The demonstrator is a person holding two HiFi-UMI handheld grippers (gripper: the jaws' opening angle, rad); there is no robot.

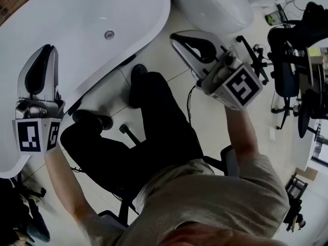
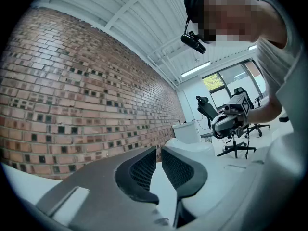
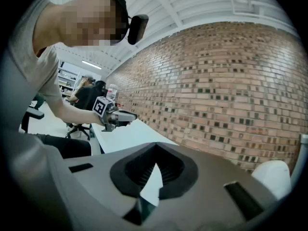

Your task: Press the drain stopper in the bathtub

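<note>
Beige shirt fabric (image 1: 220, 199) fills the foreground. Two grey grippers are in view. The left gripper (image 1: 47, 49) is over the white bathtub (image 1: 61, 14) rim, its jaws a slit apart and empty. The right gripper (image 1: 174, 37) is off the tub, its jaws tip-to-tip and empty. One round chrome drain stopper (image 1: 109, 34) sits on the tub floor, apart from both. Frame edges crop the tub.

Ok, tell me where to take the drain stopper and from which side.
The drain stopper is a small round cap lying low in the bathtub floor, with no visible edge to pinch. Best come straight down onto its top centre with shut jaws.

Bathtub (image 1: 77, 29) looks smooth and glossy, drain stopper (image 1: 109, 34) is shiny metal, brick wall (image 2: 72, 90) is rough, matt.
</note>
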